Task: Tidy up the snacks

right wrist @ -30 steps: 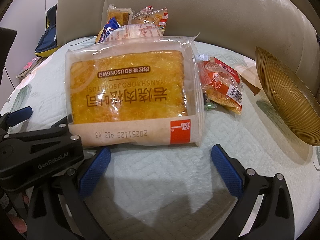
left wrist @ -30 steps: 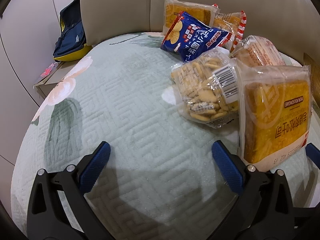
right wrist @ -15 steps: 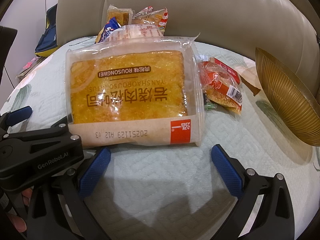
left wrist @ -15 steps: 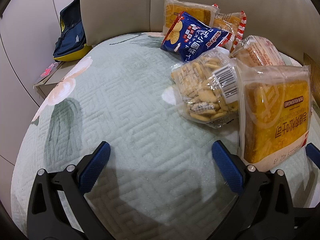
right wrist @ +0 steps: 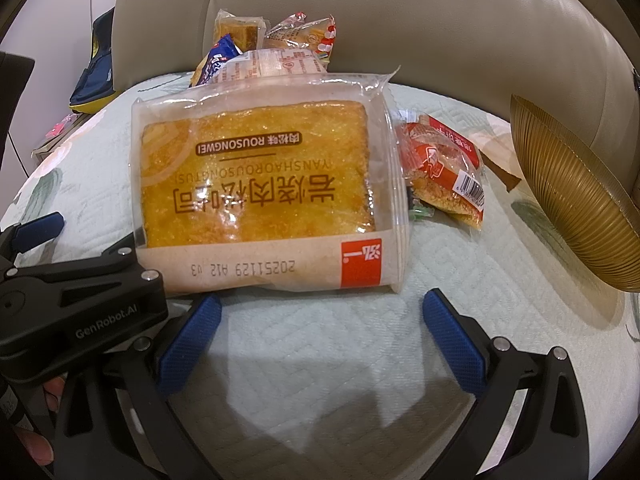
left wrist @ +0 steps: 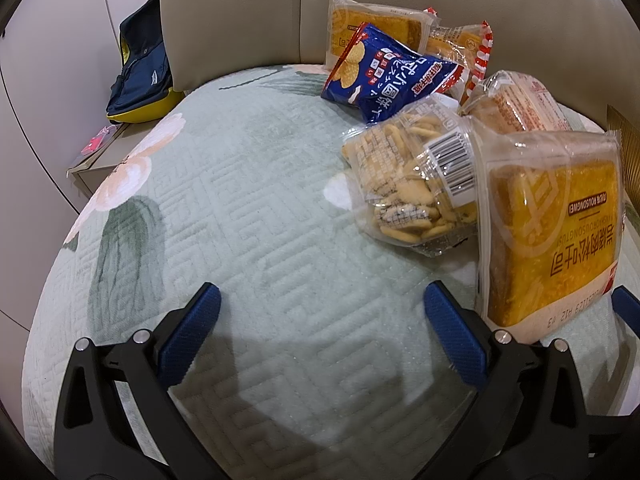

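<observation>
A large toast packet [right wrist: 260, 204] with brown lettering lies on the pale green quilted table cover [right wrist: 320, 360], just ahead of my right gripper [right wrist: 320, 336], which is open and holds nothing. The same toast packet [left wrist: 552, 228] sits to the right of my left gripper [left wrist: 320, 334], also open and empty. Beyond it lie a clear biscuit bag [left wrist: 412, 184], a blue cracker bag [left wrist: 384, 68], a pale wrapped cake [left wrist: 516, 100] and two more packets [left wrist: 376, 24] against the sofa back. A small orange packet [right wrist: 444, 168] rests right of the toast.
A ribbed golden bowl [right wrist: 576, 208] stands on its side at the right edge. The beige sofa back [right wrist: 400, 20] closes off the far side. A dark blue and yellow bag [left wrist: 140, 68] sits on a low shelf at the left. The left gripper's body [right wrist: 72, 308] shows beside my right one.
</observation>
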Tool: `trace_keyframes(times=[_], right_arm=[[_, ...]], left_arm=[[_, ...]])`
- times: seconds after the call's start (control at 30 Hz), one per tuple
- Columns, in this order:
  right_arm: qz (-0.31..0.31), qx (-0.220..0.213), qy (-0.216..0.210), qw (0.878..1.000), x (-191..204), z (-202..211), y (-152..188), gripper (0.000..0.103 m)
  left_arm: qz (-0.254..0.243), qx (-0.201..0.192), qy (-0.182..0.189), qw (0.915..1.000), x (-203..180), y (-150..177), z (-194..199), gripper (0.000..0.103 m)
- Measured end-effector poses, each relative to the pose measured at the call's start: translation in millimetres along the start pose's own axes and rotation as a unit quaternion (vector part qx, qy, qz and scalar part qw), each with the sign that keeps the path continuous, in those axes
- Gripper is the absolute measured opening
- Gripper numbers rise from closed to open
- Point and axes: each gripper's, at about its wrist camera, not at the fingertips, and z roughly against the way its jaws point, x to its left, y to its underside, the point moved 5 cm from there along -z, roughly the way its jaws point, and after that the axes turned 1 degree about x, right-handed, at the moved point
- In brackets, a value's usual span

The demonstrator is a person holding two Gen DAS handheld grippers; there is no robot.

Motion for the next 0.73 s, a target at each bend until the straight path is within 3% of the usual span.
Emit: trace_keyframes(times=[0.23, 0.73], right_arm=[[0.000, 0.000, 0.001, 1.000, 0.4, -0.3, -0.2, 0.098], [0.000, 0.001, 0.001, 1.000, -0.4, -1.3, -1.4, 0.098]], left_arm=[[0.015, 0.016, -0.005, 0.9998, -0.3, -3.3, -1.2, 0.100], [0.021, 0.003, -0.020, 0.9996, -2.2, -1.7, -1.4, 0.100]])
